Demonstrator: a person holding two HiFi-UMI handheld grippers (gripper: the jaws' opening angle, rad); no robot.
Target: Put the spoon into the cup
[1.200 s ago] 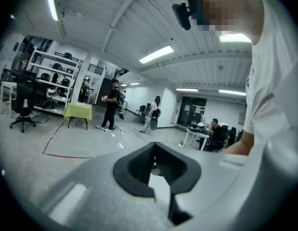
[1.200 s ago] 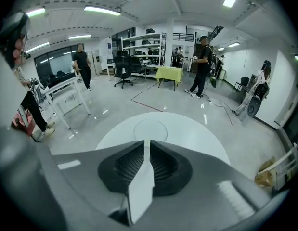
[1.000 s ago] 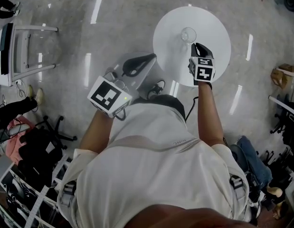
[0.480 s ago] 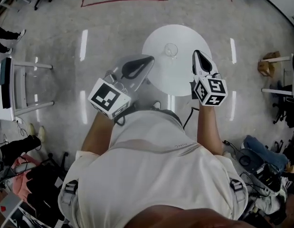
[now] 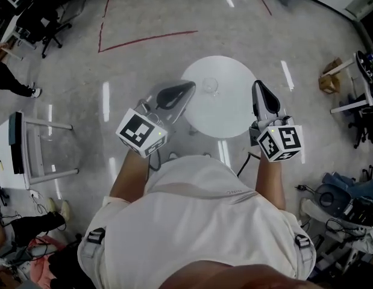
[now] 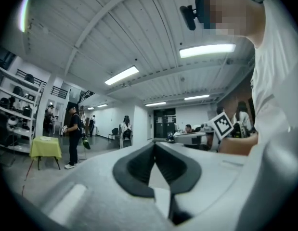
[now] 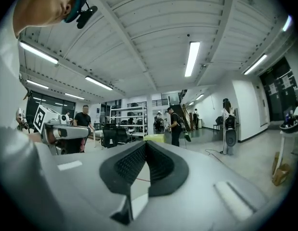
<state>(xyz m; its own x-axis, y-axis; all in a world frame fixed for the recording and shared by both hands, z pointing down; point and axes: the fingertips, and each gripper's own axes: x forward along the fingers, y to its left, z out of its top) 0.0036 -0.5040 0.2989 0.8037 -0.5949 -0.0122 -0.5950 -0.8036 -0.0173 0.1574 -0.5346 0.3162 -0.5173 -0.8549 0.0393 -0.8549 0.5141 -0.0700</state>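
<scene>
A clear glass cup (image 5: 210, 86) stands near the far edge of the small round white table (image 5: 225, 113). I cannot make out a spoon in any view. My left gripper (image 5: 191, 85) hovers at the table's left edge, shut and holding nothing. My right gripper (image 5: 257, 83) is at the table's right edge, apart from the cup, also shut and holding nothing. In the left gripper view the left gripper (image 6: 155, 143) has its jaws meeting at the tips and points out across the room. The right gripper (image 7: 145, 142) in its own view does the same.
Red tape lines (image 5: 144, 40) mark the grey floor beyond the table. A white cart (image 5: 20, 149) stands at the left, office chairs (image 5: 47, 11) at the far left, a cardboard box (image 5: 328, 80) at the right. People and a yellow table (image 6: 45, 147) stand across the room.
The right gripper has pulled back from beside the cup to the table's right edge. The head view has risen, so the table looks smaller. The left gripper has kept its place.
</scene>
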